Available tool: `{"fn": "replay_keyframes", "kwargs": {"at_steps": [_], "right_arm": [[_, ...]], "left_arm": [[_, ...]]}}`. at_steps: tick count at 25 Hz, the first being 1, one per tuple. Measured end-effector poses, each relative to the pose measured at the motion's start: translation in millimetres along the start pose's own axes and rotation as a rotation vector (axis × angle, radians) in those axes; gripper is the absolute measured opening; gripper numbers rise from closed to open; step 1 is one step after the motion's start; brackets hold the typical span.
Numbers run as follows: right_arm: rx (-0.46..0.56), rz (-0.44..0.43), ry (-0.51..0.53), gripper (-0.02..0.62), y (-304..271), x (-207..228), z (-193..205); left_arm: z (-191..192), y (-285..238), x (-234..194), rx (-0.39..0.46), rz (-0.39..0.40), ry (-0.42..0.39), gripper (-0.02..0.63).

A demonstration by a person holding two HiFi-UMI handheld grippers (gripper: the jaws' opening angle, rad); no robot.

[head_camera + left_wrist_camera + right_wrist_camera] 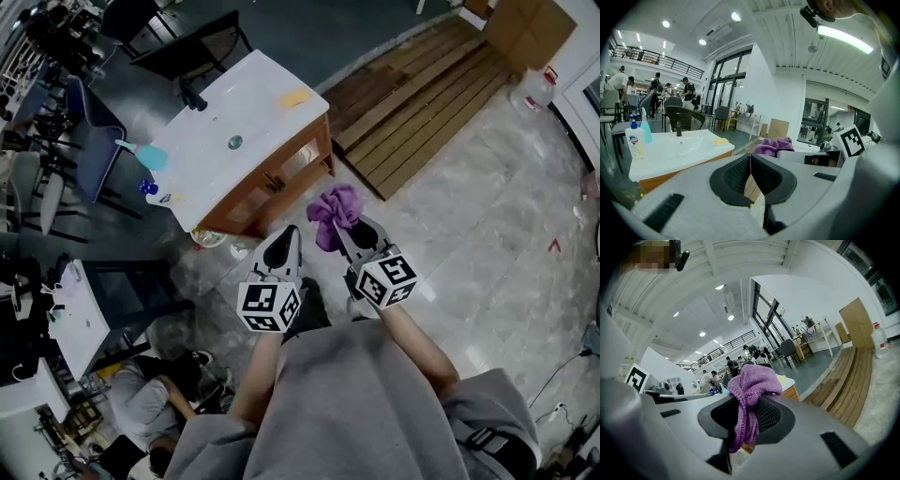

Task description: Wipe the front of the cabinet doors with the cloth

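Two grippers are counted, the left gripper [290, 234] and the right gripper [343, 230]; one purple cloth [335, 208] is seen; one cabinet [272, 178] is counted, topped by one white basin [225, 131] with one faucet [194, 97]; on the basin one yellow pad [293, 98] and two bottles, a teal bottle [150, 156] and a white bottle [155, 194], are counted; one wooden platform [422, 94] and one water jug [537, 89] are seen.

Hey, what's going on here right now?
A person holds a gripper in each hand, facing a wooden cabinet with a white sink top. The right gripper is shut on a purple cloth; the left gripper is shut and empty. The cloth is in the air, short of the cabinet doors, so no wiping shows yet.
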State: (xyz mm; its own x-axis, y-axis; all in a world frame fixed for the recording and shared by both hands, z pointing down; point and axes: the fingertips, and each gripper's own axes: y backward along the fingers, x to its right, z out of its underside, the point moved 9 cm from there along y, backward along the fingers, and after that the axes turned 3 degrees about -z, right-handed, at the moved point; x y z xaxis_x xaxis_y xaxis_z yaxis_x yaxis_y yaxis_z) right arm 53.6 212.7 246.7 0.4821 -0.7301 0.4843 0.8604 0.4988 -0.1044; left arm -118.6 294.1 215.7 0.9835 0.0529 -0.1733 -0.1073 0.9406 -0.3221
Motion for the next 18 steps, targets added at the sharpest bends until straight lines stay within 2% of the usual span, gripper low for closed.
{"fn": "replay_keyframes", "kwargs": {"at_steps": [10,18], "right_arm": [[-0.019,0.110,-0.055,0.086,-75,0,20],[-0.017,0.225,-0.153,0.086,-133,5,50]], "left_arm": [[-1,-44,-74,-0.079,0.092,-0.013,0.014],[10,-77,-136,-0.166,0.160,-0.014,0.014]]}}
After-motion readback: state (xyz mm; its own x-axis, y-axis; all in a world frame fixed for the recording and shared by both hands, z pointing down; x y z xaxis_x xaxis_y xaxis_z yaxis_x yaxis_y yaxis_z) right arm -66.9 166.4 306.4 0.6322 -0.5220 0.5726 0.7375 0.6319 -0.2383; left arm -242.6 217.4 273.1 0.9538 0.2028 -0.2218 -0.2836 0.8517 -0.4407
